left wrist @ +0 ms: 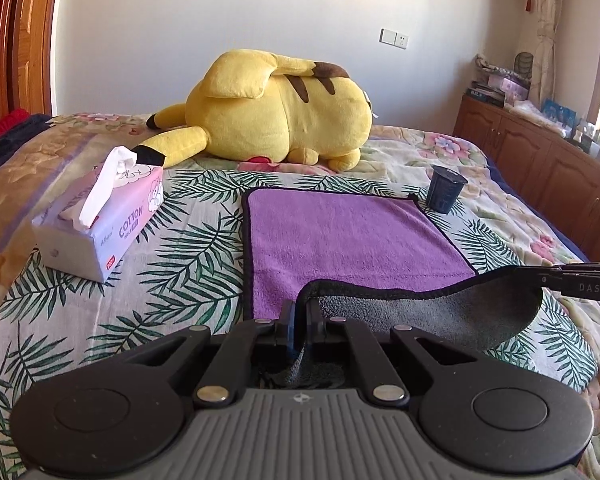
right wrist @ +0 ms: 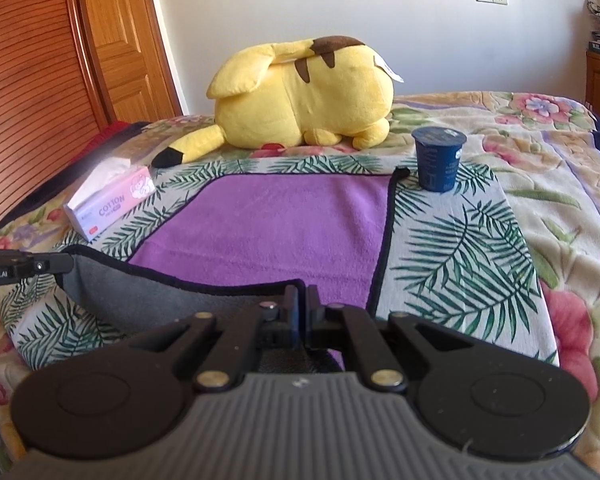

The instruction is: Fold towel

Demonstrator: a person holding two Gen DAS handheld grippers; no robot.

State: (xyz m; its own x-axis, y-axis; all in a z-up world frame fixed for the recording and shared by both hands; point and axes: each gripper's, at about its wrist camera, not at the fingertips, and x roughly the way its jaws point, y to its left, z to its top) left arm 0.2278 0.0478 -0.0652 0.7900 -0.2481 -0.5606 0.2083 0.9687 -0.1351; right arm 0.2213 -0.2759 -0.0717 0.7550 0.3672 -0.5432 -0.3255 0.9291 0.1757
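On the bed (left wrist: 204, 248), over a palm-leaf printed cloth, the purple towel (left wrist: 340, 236) is spread flat, its far edge lying toward 12 o'clock and its near edge lifted so that the grey underside is shown. The near left corner is pinched between the clenched fingers of the left gripper (left wrist: 301, 312), and the near right corner is clamped likewise by the right gripper (right wrist: 301, 300). The first fold is judged to be in hand: the near hem is raised but not yet carried over. Both corners need to be drawn level toward 12 o'clock and laid on the far hem, clear of the dark blue cup (right wrist: 438, 159) just beside the far right corner. A tissue pack (left wrist: 100, 224) lies at 10 o'clock, a yellow plush toy (left wrist: 284, 112) beyond.
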